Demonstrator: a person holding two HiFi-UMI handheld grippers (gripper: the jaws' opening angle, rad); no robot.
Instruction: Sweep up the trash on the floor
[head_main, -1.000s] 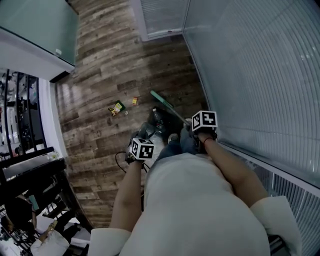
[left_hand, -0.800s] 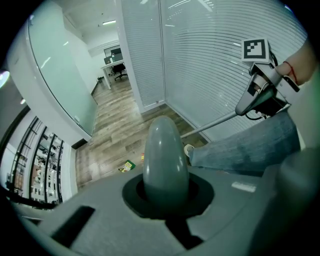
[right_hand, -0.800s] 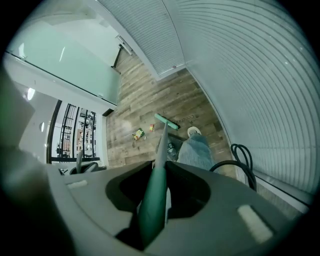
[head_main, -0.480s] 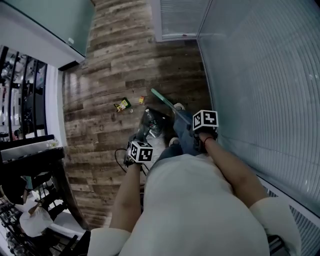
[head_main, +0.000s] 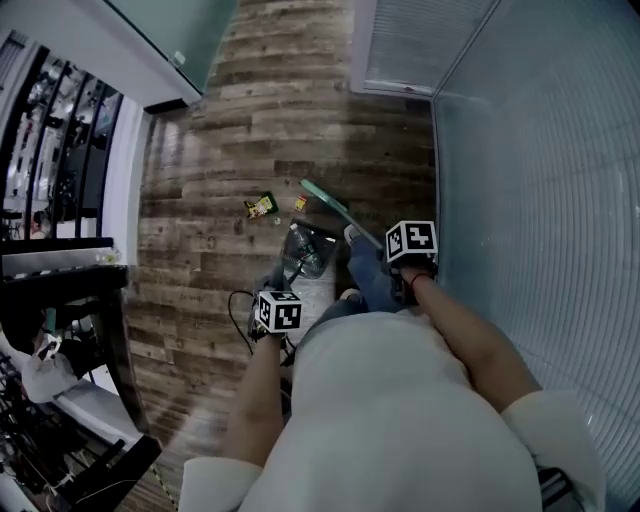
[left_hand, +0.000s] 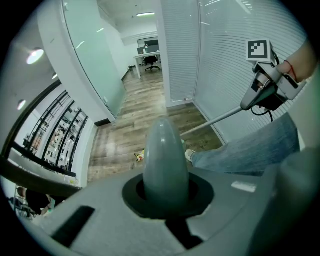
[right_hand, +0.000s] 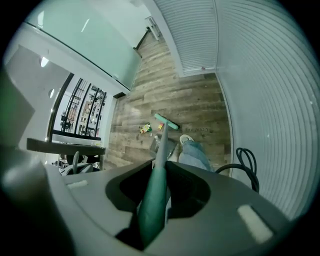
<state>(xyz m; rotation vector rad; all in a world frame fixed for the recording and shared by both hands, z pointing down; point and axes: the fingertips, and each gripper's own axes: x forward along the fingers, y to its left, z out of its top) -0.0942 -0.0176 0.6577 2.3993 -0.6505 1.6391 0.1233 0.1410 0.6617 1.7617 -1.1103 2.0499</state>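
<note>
A green-and-yellow wrapper (head_main: 260, 206) and a small yellow scrap (head_main: 299, 204) lie on the wooden floor. The broom's green head (head_main: 323, 195) rests on the floor just right of the scrap. Its thin handle runs back to my right gripper (head_main: 405, 270), which is shut on the green grip (right_hand: 155, 195). My left gripper (head_main: 275, 310) is shut on the dustpan's grey handle (left_hand: 165, 165). The dustpan (head_main: 305, 250) stands on the floor near the person's feet, with a clear plastic bottle in it. The right gripper view shows the broom head (right_hand: 166, 122) next to the wrapper (right_hand: 145, 128).
A ribbed glass wall (head_main: 540, 170) closes the right side and a white door panel (head_main: 400, 50) stands ahead. Black railings and a dark ledge (head_main: 60, 270) run along the left. The person's shoe (head_main: 352, 233) is beside the dustpan. A black cable (right_hand: 245, 160) hangs by the right gripper.
The head view has swung left and the person has stepped forward. The broom head and dustpan now sit closer to the wrapper and scrap. Both grips are unchanged.
</note>
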